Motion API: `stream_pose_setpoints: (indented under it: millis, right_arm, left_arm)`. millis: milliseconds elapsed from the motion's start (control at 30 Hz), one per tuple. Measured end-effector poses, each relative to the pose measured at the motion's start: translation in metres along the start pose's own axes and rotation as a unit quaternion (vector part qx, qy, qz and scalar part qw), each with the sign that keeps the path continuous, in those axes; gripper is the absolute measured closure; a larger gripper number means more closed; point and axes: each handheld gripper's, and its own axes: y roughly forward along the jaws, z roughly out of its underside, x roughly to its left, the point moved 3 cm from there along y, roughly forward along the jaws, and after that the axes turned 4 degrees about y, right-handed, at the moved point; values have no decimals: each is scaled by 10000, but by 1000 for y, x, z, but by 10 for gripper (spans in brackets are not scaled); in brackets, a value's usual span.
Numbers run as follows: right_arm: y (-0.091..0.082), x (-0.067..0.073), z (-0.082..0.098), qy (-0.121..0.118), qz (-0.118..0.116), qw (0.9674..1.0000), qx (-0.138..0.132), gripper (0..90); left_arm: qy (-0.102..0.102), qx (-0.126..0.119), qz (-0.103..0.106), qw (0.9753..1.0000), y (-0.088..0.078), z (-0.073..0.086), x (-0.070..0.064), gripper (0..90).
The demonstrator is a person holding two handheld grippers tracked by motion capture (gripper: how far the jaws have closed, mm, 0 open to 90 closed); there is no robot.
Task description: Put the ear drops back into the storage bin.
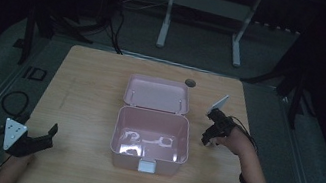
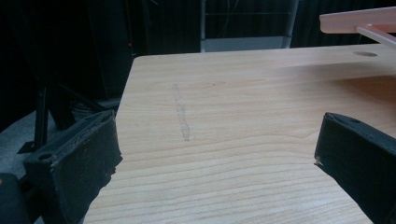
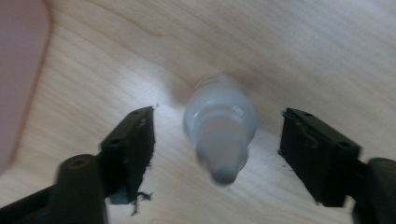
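One rounded translucent bottle (image 3: 220, 125), wood-grain table (image 3: 299, 51)

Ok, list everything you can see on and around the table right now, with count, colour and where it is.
Light wooden table: one, pale wood, middle of the high view, with a round hole near its far edge.
Pink plastic box with hinged lid: one, pink, table centre, open, lid lying back on the far side; white latch on the near wall; pale items inside, too unclear to name.
Small white plastic bottle: one, translucent white, on the table right of the box, between the right gripper's open jaws, untouched.
Metal frame legs: light grey, floor beyond the table.
Left gripper: black, near-left table corner, open, nothing between its jaws.
Right gripper: black, right of the box, open.
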Motion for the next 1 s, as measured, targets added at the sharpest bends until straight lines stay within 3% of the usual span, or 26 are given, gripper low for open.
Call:
stream_pose_setpoints:
  millis: [200,500,667,1000]
  right_arm:
    - [4,0,-7,-20,37,10000,-33,384]
    - [16,3,-11,-30,-43,9998,217,523]
    - [15,3,-11,-84,-5,9997,210,587]
    - [14,5,-5,-667,353,9967,304,590]
  left_arm:
    - [11,2,10,10000,0,0,0,3]
    - [12,-1,18,10000,0,0,0,3]
    - [14,2,20,10000,0,0,0,3]
    - [18,8,17,10000,0,0,0,3]
